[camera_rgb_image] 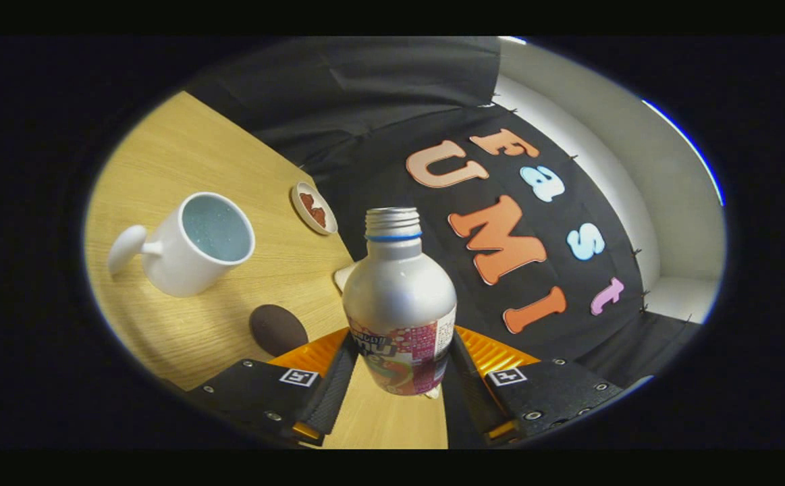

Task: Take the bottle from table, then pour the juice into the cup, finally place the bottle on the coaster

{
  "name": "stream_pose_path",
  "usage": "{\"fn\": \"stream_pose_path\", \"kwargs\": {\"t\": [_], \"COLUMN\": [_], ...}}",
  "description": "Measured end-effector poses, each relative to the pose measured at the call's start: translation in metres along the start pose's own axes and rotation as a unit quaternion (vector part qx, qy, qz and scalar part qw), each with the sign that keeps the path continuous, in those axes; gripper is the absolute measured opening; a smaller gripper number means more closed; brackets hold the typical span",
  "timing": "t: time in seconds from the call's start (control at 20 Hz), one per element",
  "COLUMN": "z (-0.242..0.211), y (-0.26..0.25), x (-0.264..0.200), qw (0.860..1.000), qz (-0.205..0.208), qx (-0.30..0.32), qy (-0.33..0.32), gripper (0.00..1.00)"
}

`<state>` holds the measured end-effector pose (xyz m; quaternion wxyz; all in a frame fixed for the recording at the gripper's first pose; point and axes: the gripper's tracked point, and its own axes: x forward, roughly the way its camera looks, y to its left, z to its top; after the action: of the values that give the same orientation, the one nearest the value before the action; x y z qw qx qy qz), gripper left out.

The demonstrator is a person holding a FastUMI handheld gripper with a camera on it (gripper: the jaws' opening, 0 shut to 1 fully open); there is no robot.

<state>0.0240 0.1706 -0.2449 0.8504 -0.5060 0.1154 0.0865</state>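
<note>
The gripper (400,368) is clenched on the bottle (399,297), low on its label, above the table (183,148); the metal looks stiff, slick, light; cup (193,243) nearby.

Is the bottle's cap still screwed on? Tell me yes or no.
No: the bottle, gripped between the gripper fingers, shows bare neck threads and an open mouth.

A brushed, satin metal skin is shown by the bottle (399,290), with a glossy printed label wrapped round its base. The table (183,155) is seen as matt pale wood grain. The cup (193,246) is glazed, smooth ceramic. The coaster (277,329) appears dull and felt-like.
</note>
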Motion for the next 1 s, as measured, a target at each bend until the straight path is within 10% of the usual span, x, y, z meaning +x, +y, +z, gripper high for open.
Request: {"fn": "stream_pose_path", "kwargs": {"t": [1.0], "z": [0.026], "y": [-0.009], "x": [0.010], "qw": [0.974], "qz": [-0.059], "qx": [-0.211], "qy": [-0.061], "gripper": [0.76]}}
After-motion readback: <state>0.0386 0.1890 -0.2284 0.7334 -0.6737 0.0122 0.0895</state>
